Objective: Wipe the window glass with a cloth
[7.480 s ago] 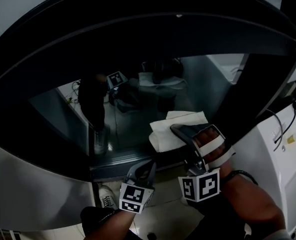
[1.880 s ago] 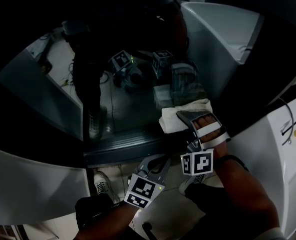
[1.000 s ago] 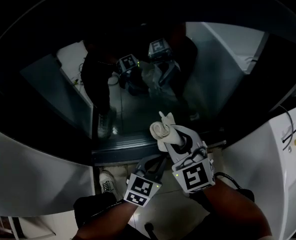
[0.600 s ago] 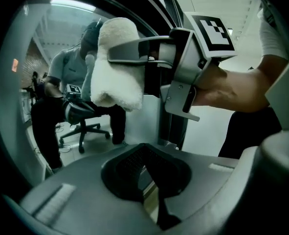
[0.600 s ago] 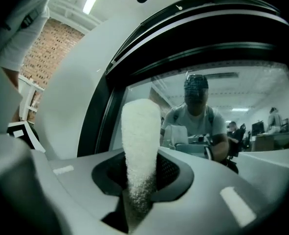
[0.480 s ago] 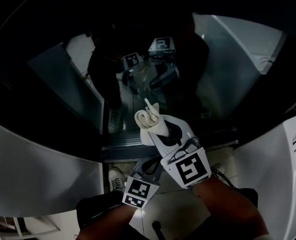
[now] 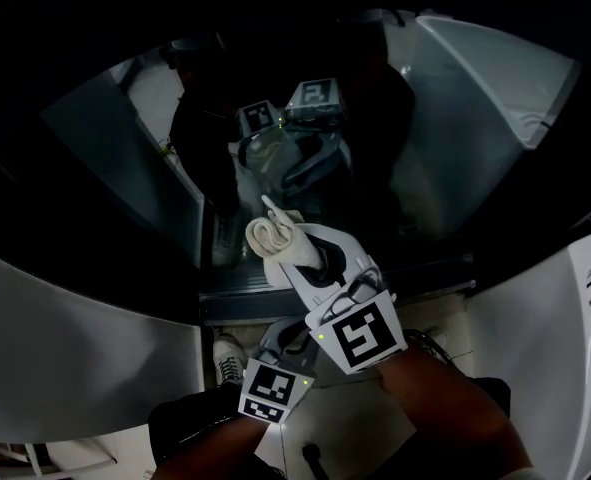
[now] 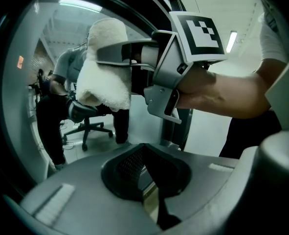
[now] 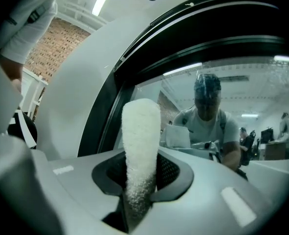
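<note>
Mid-wipe. Right gripper [image 7: 297, 248] fingers clenched on bunched cloth [image 7: 268, 236], seemingly just off window glass [image 7: 445, 148]. Left gripper [image 7: 293, 338] closed, empty. Next we press cloth on, then sweep.

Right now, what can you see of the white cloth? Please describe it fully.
The cloth is white, soft and fluffy like terry, bunched into a thick folded roll. The right tongs are shut on its lower part, so its free end sticks out past their tips, standing upright in the right gripper view. It is held up before the dark window glass; whether it touches the glass cannot be told. Nothing else touches it.
</note>
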`<state>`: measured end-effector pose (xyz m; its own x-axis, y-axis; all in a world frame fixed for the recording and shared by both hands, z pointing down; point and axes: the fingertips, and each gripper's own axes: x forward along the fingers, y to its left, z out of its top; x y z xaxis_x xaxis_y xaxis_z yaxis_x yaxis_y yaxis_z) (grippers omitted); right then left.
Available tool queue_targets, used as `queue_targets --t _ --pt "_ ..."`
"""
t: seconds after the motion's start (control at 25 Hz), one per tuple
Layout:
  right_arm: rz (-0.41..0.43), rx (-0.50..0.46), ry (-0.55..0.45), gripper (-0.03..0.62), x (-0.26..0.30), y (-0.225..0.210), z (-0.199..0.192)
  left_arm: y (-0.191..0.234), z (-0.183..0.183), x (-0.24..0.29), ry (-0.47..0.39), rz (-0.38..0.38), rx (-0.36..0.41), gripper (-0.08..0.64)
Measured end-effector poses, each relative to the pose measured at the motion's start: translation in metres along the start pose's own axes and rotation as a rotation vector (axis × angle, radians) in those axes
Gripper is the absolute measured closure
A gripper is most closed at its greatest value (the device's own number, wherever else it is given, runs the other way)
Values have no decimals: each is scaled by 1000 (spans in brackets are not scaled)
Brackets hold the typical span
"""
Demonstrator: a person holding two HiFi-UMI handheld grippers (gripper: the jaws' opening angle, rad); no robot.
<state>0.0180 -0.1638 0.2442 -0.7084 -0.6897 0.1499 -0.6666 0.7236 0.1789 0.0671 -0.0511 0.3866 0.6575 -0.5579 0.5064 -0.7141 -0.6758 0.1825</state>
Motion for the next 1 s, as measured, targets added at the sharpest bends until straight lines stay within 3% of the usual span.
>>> queue_targets --t 0.24,0.48,0.72,1.0 --pt "-82 14 21 503 3 -11 -2 11 -5 -7 -8 -33 -12 543" --pt "-120 -33 89 503 6 -16 -11 18 -10 -12 -14 -84 -16 543" --pt "-181 -35 183 503 13 -15 0 27 0 -36 12 -180 -39 543" --pt "-227 -40 194 503 14 -13 0 34 -9 -40 3 -243 -19 543"
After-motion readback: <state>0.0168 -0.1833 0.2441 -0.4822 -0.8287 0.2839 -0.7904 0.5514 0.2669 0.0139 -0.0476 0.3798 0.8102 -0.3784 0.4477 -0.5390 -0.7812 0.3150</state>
